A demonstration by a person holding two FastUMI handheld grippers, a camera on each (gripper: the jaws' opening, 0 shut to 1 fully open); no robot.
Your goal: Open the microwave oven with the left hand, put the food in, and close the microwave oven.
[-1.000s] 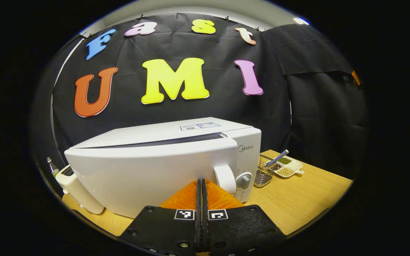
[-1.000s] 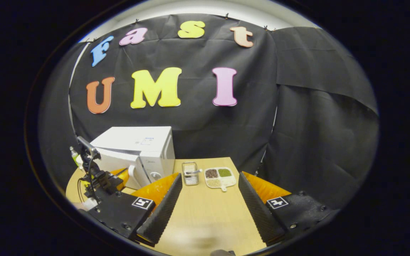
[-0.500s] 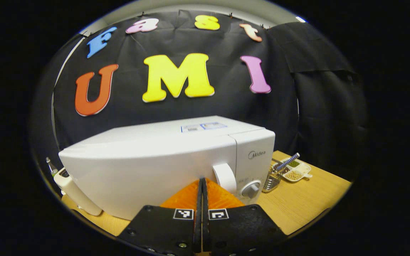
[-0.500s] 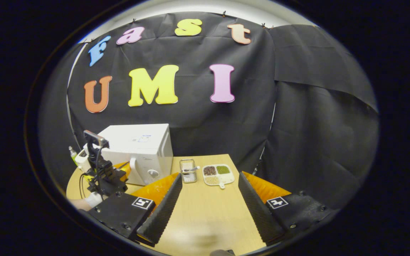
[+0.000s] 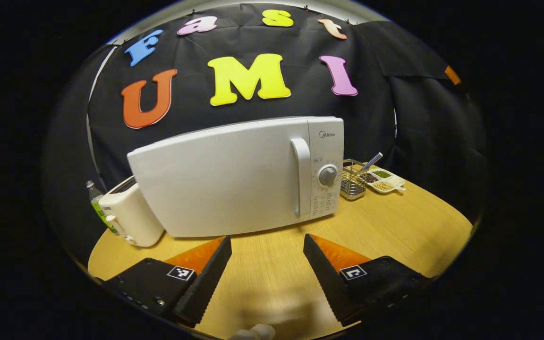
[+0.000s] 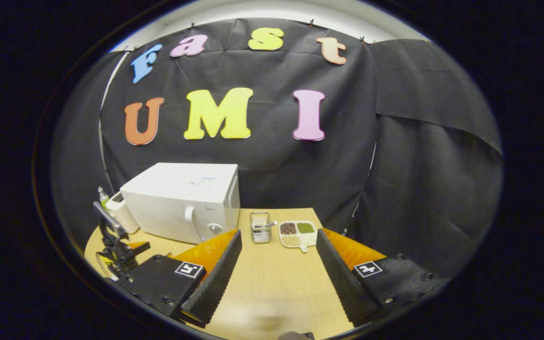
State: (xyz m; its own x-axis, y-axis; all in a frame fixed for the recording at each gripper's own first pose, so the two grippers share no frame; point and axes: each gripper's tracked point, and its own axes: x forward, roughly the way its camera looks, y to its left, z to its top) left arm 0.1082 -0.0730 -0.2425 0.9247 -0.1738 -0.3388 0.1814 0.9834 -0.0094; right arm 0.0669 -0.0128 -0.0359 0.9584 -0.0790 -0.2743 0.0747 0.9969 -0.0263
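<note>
Two grippers hang over the wooden table (image 5: 409, 222), both with fingers spread wide and nothing between them. From the left gripper view, the left gripper (image 5: 267, 264) faces the white microwave (image 5: 234, 179), which stands near, its door closed flush and the upright handle (image 5: 301, 177) and round dial (image 5: 327, 175) at the right of its front. Bare tabletop lies between the fingertips and the door; nothing stands in the way. Just left of the microwave sits a cream toaster (image 5: 130, 217), and behind that a small bottle (image 5: 95, 203) with a green label, partly hidden by the toaster. To the microwave's right, just beside its control panel, is a wire basket (image 5: 352, 182) with a striped stick poking out, and next to it a white divided dish (image 5: 383, 179) of beans and grains. Whether the food went inside the microwave cannot be told with the door closed.

From the right gripper view, the right gripper (image 6: 276, 274) is well back from the microwave (image 6: 182, 200), over open table (image 6: 272, 293). The basket (image 6: 260, 227) and dish (image 6: 297, 232) lie ahead between its fingers' lines, apart from them. The left gripper (image 6: 121, 243) shows at the far left, low, in front of the microwave and clear of it
</note>
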